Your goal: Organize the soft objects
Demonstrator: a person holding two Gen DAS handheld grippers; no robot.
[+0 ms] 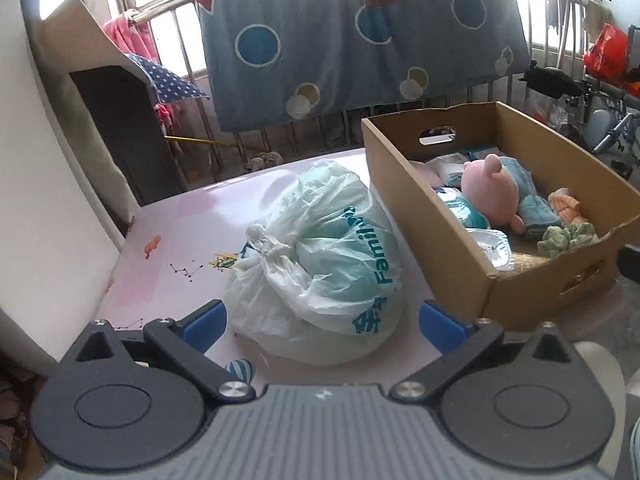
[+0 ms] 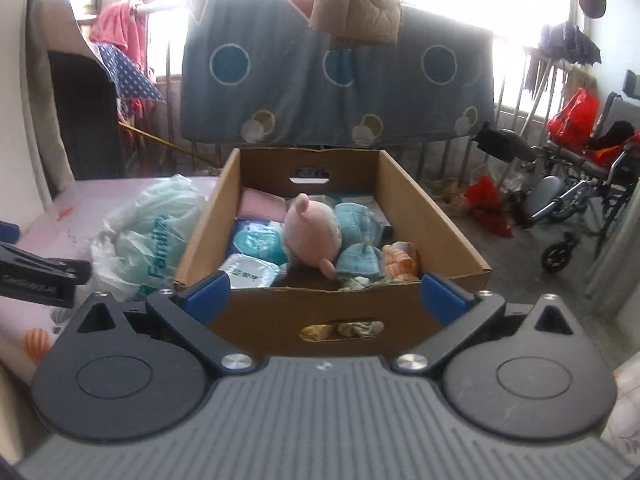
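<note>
Two grippers face the pink desk (image 1: pixel 180 220), and on both we see the jaws spread wide with nothing between them. Our left gripper (image 1: pixel 322 322) hovers low over the near part of the desk, its blue pads flanking the knotted white plastic bag (image 1: pixel 320 256), which sits just ahead of them. The bag lies close beside the left wall of the cardboard box (image 1: pixel 420 216); whether they touch we cannot tell. To the bag's left the desk shows bare printed surface up to its left edge, where a pale wall (image 1: pixel 36 184) rises right alongside. A small striped blue-and-white thing (image 1: pixel 240 372) peeks out at the near edge, just under the left gripper.

Our right gripper (image 2: pixel 324 294) is centred on the box's near wall (image 2: pixel 320 312), its pads level with the near rim and roughly as wide apart as the box's near corners. Inside the box we see a pink plush toy (image 2: pixel 312 236) lying in the middle, blue folded cloths (image 2: pixel 356 240) against it on the right, an orange-striped piece (image 2: pixel 400 260) and a green crumpled one (image 1: pixel 568 238) in the near right corner, and sealed packets (image 2: pixel 252 272) on the left. The box is open at the top, and its right wall stands at the desk's right side, with floor beyond. From the right wrist view, part of the left gripper juts in at the left, beside the bag.

Behind the desk a railing carries a blue blanket with circles (image 2: pixel 336 76), and a wheelchair (image 2: pixel 580 196) stands well off to the right.
</note>
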